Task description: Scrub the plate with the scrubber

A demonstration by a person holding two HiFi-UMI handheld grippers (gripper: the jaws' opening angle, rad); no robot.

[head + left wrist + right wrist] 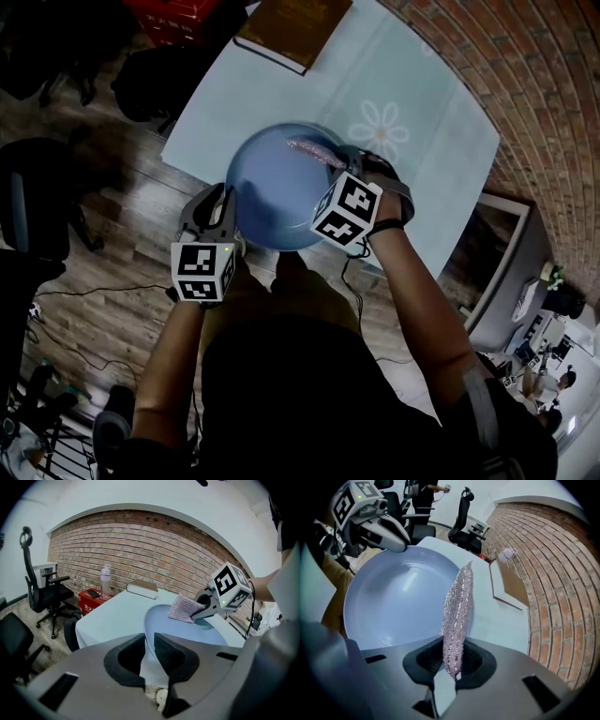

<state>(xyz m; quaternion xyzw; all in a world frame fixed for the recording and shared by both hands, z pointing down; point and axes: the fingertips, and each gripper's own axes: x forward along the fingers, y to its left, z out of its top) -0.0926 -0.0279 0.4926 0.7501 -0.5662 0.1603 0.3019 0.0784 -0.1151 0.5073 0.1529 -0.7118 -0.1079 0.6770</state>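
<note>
Currently my right tool (451, 662) pinches the soft, floppy scrubber (457, 616) by its lower edge, mesh against the far side of the plate (403, 602). Left tool (150, 649) clamps the plate's near rim, holding it over the counter (422, 141) edge. I judge it stiff, slick and breakable, so a rim grip suits it.

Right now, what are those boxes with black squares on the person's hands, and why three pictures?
Those are hand-held tools with two jaws each, no robot. One picture comes from a camera on the person's head, looking down; the other two from cameras riding on each tool. The left gripper clamps the rim of a blue plate over the edge of a pale table. The right gripper pinches a sparkly pink scrubber, held to the plate. A brown book lies on the table.
</note>
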